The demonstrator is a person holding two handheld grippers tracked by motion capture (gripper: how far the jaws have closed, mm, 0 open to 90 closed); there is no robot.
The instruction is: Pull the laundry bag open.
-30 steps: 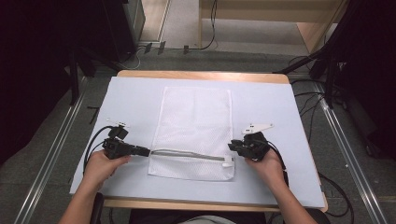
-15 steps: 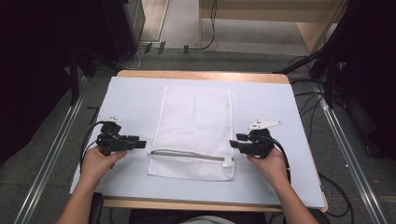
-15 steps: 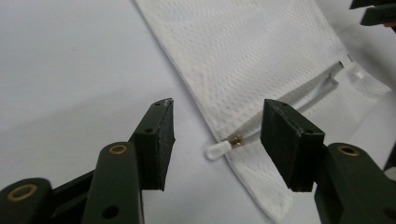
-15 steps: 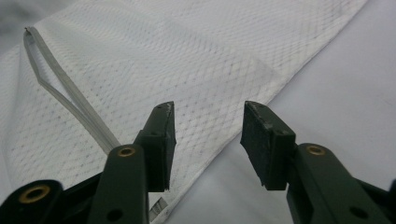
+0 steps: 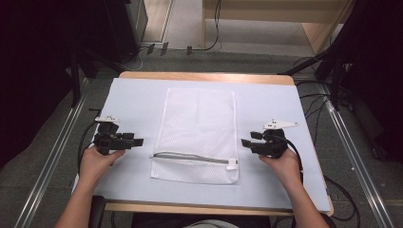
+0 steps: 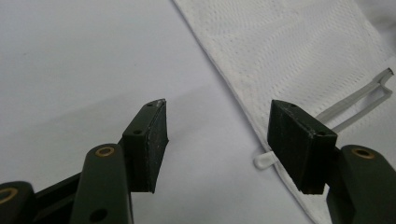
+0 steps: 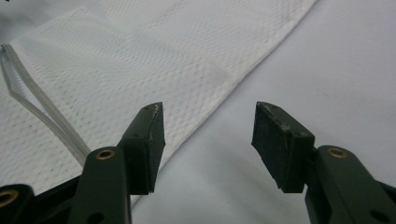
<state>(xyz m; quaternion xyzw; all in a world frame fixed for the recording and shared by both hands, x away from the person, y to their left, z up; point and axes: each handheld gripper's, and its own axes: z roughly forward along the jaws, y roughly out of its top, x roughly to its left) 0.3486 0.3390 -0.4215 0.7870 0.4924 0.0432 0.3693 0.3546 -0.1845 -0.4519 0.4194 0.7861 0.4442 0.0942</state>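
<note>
Your white mesh bag [image 5: 198, 135] lies flat in the middle of the counter [image 5: 138, 99], its long sides running away from you and its zipper [image 5: 190, 158] crossing the end nearest you. Take the bag as your landmark. Your left gripper [image 5: 138, 141] sits just off the bag's left edge, level with the zipper, and its jaws have just been opening; they now stand wide apart with nothing between them but bare counter. In the left gripper view the bag [image 6: 299, 60] is cut off at the top and right, the right jaw covers part of its edge, and a small white tab [image 6: 263, 161] pokes out from that edge beside the jaw. Your right gripper [image 5: 243, 142] sits just off the bag's right edge, also level with the zipper, and its jaws have likewise just been opening; they are spread wide, gripping nothing. In the right gripper view the bag [image 7: 154, 60] runs out of frame at the left and top, its edge passes behind the left jaw, and the zipper [image 7: 37, 105] blurs out toward the bottom. In the high view the weave of the mesh is too fine to make out. Left and right of the bag the counter lies bare to its edges, and there is open surface beyond the bag's far end too
</note>
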